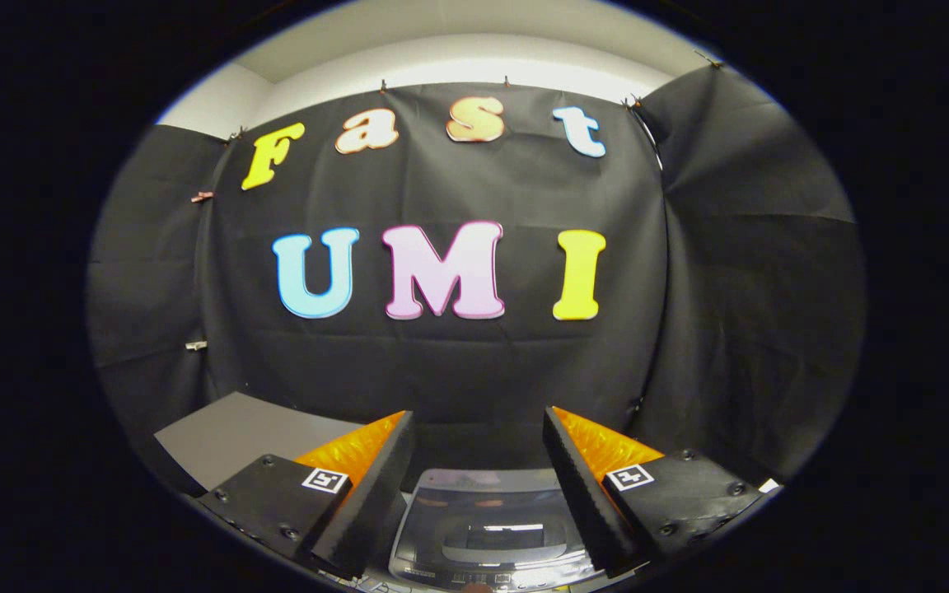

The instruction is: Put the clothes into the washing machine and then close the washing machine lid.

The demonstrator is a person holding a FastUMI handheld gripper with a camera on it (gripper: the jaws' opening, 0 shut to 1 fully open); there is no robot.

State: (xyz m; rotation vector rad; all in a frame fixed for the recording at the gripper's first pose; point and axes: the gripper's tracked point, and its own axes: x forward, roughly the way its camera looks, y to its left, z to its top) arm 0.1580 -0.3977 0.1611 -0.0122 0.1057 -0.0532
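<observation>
My gripper (479, 428) is open, its two fingers spread wide with nothing between them. Below and between the fingers sits the washing machine (487, 535), seen from above, a grey top-loader whose glossy dark lid (491, 515) lies flat over the tub and reflects a light. The gripper hangs well above the machine and points at the booth's black back wall. Clothes cannot be made out here.
A grey surface (236, 436) lies to the left of the machine, beyond the left finger. Black cloth walls close the booth at the back and on both sides, close behind the machine.
</observation>
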